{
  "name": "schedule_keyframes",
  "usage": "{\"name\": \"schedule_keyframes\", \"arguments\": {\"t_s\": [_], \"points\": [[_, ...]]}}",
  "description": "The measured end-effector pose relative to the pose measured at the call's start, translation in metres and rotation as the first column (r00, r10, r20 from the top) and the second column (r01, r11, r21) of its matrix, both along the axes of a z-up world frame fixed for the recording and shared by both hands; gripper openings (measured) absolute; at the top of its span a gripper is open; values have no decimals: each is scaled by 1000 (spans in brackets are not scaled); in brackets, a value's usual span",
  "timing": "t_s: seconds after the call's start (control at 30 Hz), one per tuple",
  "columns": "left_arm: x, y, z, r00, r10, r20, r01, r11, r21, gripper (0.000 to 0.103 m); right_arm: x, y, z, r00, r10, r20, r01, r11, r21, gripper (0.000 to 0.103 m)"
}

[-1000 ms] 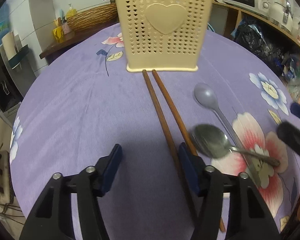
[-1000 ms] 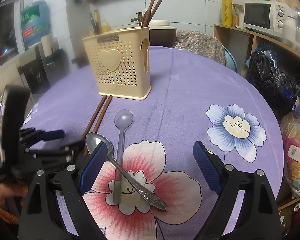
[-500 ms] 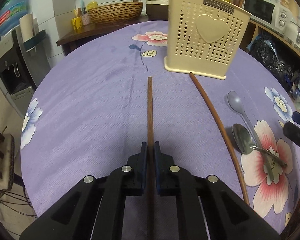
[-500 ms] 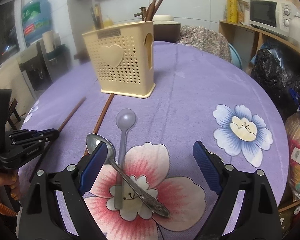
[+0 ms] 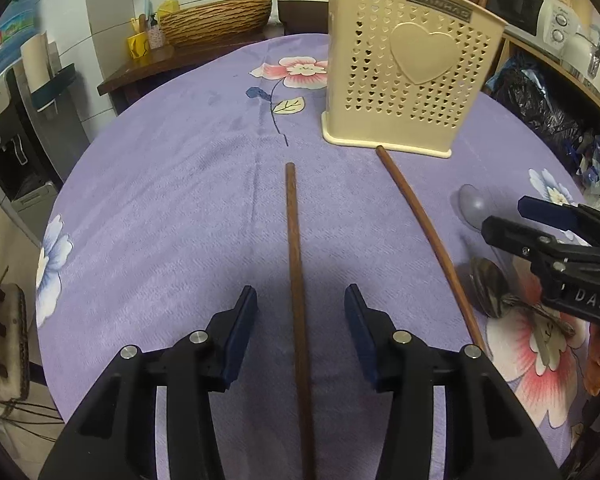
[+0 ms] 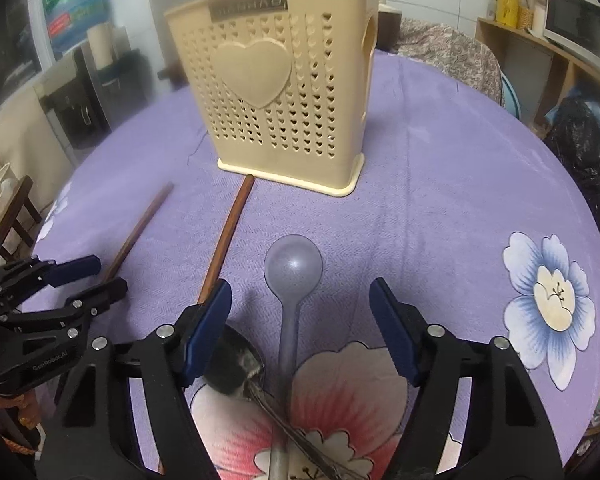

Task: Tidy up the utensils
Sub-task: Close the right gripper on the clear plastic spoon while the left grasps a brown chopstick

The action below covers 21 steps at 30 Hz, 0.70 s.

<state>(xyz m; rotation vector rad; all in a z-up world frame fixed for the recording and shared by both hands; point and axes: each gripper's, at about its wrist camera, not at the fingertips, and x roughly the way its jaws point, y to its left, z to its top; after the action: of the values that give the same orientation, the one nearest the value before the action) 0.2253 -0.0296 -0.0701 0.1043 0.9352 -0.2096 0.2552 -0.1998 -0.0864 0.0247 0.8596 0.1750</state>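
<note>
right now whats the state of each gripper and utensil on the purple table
left gripper: open, just opening, straddling one brown wooden chopstick
right gripper: open, just closing, around translucent grey plastic spoon
other chopstick: lying flat
metal spoon: lying flat
cream perforated holder: upright

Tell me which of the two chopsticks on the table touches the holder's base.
The right-hand chopstick: its far tip meets the cream holder at its base. The other chopstick stops short, lying between the left claw pads.

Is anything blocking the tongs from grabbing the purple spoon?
No. The right tongs are open with the purple plastic spoon lying between the pads, nothing over it. The metal spoon crosses its handle lower down.
</note>
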Motion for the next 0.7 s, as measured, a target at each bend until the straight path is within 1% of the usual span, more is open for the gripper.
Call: {"name": "schedule_keyframes", "arguments": {"t_s": [0.03, 0.1, 0.2, 0.3, 0.37, 0.43, 0.57, 0.63, 0.7], "points": [[5, 0, 0, 1000, 0, -5, 0, 1000, 4, 46, 3, 1, -2, 1000, -1, -9, 1, 1000, -5, 67], [13, -1, 0, 1000, -3, -10, 3, 1000, 17, 46, 8, 3, -6, 1000, -13, -26, 12, 1000, -19, 62], [25, -2, 0, 1000, -2, -11, 2, 999, 38, 43, 14, 5, -10, 999, -15, -47, 14, 1000, -15, 59], [34, -4, 1, 1000, -3, -19, 4, 999, 39, 39, 18, 12, -13, 999, -14, -51, 12, 999, -45, 58], [40, -6, 2, 1000, -4, -16, 5, 999, 47, 33, 20, 16, -14, 999, -14, -47, 11, 998, -67, 56], [44, -5, 2, 1000, 2, -17, -2, 999, 42, 29, 21, 17, -13, 999, -15, -44, 12, 998, -68, 54], [52, -7, 2, 1000, 8, -17, -7, 999, 44, 24, 23, 16, -12, 999, -19, -41, 16, 997, -71, 46], [55, -10, 2, 1000, 5, -18, -4, 999, 49, 21, 24, 17, -12, 999, -8, -36, 5, 997, -74, 44], [57, -11, 3, 1000, 3, -23, -2, 999, 49, 18, 24, 18, -11, 999, 0, -35, -2, 997, -73, 38]]}}
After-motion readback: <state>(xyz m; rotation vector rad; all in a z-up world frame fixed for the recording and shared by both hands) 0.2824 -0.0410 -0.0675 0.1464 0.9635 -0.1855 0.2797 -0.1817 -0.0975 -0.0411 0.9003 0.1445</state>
